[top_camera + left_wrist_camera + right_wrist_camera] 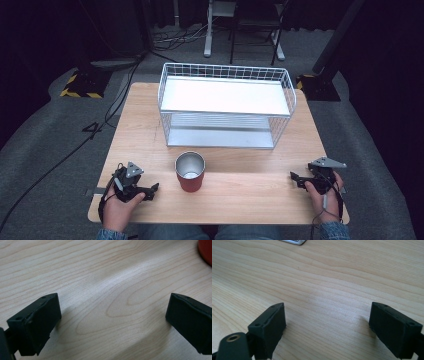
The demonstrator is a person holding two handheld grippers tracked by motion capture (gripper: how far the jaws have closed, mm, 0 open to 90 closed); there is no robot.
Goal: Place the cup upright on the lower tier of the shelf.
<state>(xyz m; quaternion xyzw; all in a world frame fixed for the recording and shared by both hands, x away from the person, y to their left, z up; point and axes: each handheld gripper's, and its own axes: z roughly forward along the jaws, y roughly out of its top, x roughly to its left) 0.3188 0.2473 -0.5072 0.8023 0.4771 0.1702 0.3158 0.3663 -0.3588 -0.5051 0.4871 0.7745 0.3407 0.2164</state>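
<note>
Pale woodgrain table (240, 192), red metal-lined cup (190, 171), white wire shelf (226, 104)

the table (150, 115) fills the middle of the high view. a wire shelf rack (226, 104) stands on its far half, in the upper centre of the frame. a cup (190, 171) stands upright on the table below the rack, just left of centre, apart from it. the left gripper (150, 191) sits at the lower left, near the table's bottom edge, left of the cup. the right gripper (296, 178) sits at the lower right, well apart from the cup. cables (60, 160) lie on the floor at the left.
</note>
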